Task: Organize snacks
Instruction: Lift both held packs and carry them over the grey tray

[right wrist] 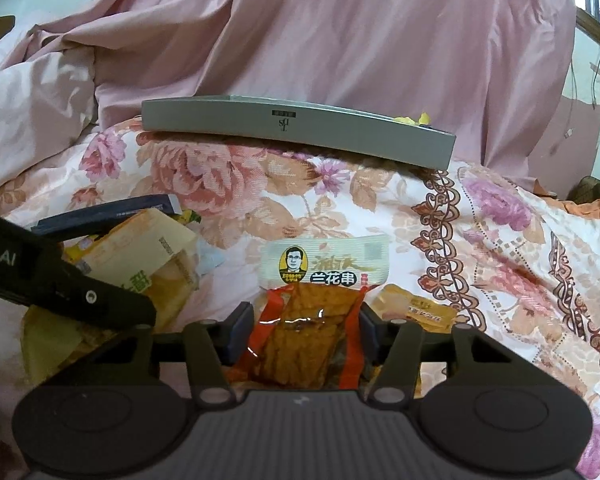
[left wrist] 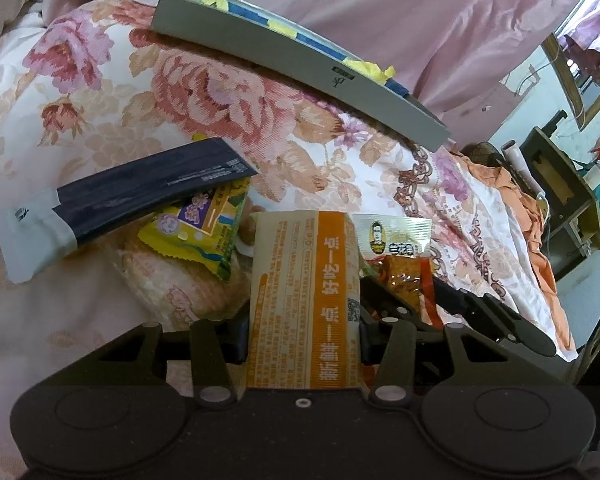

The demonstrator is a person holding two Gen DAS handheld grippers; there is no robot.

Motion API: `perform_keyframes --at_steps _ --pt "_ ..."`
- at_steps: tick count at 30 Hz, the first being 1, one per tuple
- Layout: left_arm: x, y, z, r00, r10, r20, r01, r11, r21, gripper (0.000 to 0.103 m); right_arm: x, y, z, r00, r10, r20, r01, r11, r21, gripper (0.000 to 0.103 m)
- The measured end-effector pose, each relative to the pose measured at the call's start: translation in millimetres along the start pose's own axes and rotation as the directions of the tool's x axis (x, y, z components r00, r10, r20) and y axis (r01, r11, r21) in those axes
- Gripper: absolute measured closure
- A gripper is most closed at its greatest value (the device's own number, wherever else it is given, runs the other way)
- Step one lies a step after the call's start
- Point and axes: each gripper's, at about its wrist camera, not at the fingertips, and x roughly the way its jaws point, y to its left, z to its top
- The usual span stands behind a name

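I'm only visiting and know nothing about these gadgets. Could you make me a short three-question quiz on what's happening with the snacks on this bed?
1. True or false: the left hand-held gripper has an orange-and-cream packet between its fingers.
2. What is printed near the top of the clear packet at the right hand-held gripper?
A. a cartoon man's face
B. a rooster
C. a strawberry
3. Fill in: the grey box rests on the ____ quilt.

Key: 1 true; 2 A; 3 floral.
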Motion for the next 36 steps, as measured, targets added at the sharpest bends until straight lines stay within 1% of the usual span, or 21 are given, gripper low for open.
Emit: perform_keyframes --at_steps 3,11,14,18,21,24,28,31,36 --pt "-5.9 -5.7 -0.1 1.0 -0.014 0.011 0.014 1.0 0.004 0.054 -6.3 -2.7 2.3 1.0 0.014 0.006 -0.014 1.0 0.028 0.047" --pt "-25.5 -22.2 0.0 0.998 -0.035 0.053 0.033 0.999 0.024 0.054 -26.1 -11.4 10.2 0.997 0.022 0.076 -0.029 0.996 0.083 0.048" --pt "-35.1 -24.8 2.8 0.997 -0.031 0.078 0.029 0.999 0.028 0.054 -32.2 -13.9 13.5 0.994 0.018 0.105 -0.028 0.995 0.096 0.048" --pt "-45.8 -25.5 13.4 0.994 -0.02 0.108 0.018 1.0 0.019 0.054 -39.9 -18.5 20.2 0.99 0.035 0.137 -0.053 0.99 0.127 0.048" --pt "-54.4 -24.8 29.4 0.989 -0.009 0.148 0.007 1.0 0.014 0.054 -46.6 -22.2 29.1 0.985 0.041 0.168 -0.064 0.989 0.136 0.048" --pt "-61.3 -23.6 51.5 0.983 0.009 0.183 -0.015 1.0 0.027 0.054 -51.9 -25.5 42.6 0.979 0.058 0.197 -0.088 0.985 0.146 0.048" --pt "-68.1 -18.7 88.2 0.968 0.031 0.248 -0.037 0.999 0.022 0.054 -50.6 -30.9 66.4 0.97 0.075 0.233 -0.112 0.982 0.153 0.048" --pt "-70.7 -13.4 116.3 0.953 0.046 0.3 -0.05 0.999 0.007 0.054 -36.4 -35.8 92.2 0.964 0.091 0.251 -0.133 0.978 0.159 0.048" --pt "-61.4 -3.6 167.5 0.919 0.084 0.386 -0.086 0.996 -0.014 0.054 -2.0 -40.7 145.4 0.951 0.101 0.292 -0.157 0.972 0.173 0.048"
